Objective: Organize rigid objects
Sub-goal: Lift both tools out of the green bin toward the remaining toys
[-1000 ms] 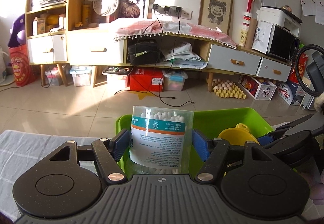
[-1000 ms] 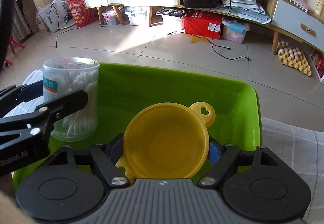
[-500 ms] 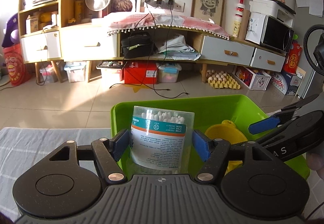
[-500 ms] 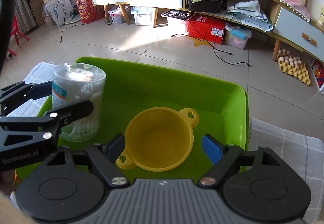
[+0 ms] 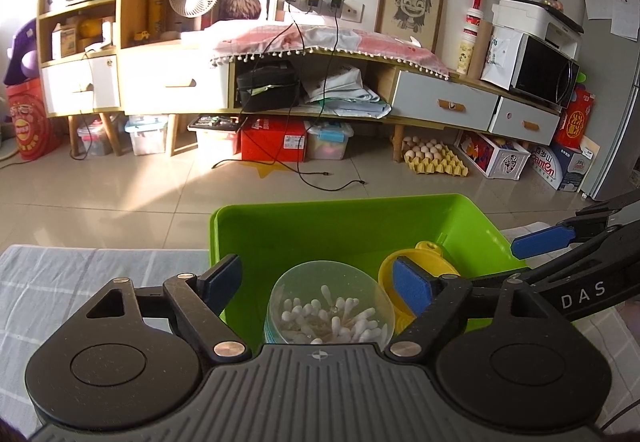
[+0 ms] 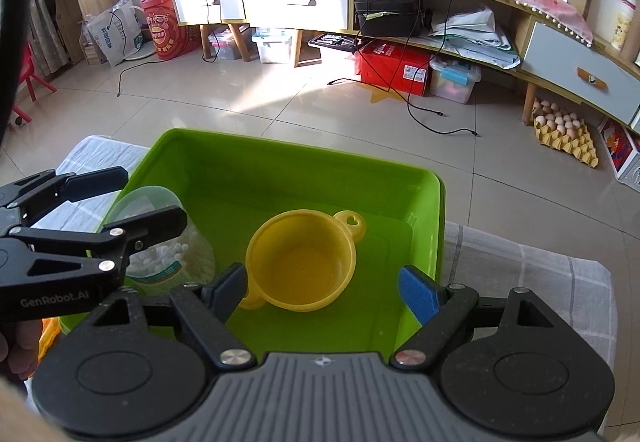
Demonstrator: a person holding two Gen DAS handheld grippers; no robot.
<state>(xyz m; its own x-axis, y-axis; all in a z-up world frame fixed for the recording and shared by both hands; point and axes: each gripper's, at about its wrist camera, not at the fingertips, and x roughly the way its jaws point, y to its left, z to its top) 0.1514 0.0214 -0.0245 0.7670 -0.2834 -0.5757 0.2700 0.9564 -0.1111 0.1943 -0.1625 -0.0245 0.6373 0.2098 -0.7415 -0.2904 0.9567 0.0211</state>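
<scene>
item one: clear round plastic tub of cotton swabs (image 5: 328,306), standing upright in the near left corner of the bright green rectangular plastic bin (image 5: 280,238). we see down through its top, so its long axis runs vertical. it sits between the fingers of our left gripper (image 5: 316,284), a little toward the right one, but neither blue pad presses on it; these fingers have just been opening and stand spread, a gap showing on each side.

item two: yellow plastic funnel-like cup with a heart-holed tab (image 6: 302,262), lying mouth up on the bin floor just right of the tub. the right gripper (image 6: 320,294) hangs above and nearer us than it, fingers spread wide and holding nothing.

item three: the bin rests on a counter under a grey checked cloth (image 6: 540,270).

relation that matters: both things lie below and ahead of their own fingers, the tub nearer the left hand, the cup nearer the right. we judge both placed, so what follows is likely a straight lift clear; the left fingers flank the tall tub closely and could tip it if drawn sideways.
</scene>
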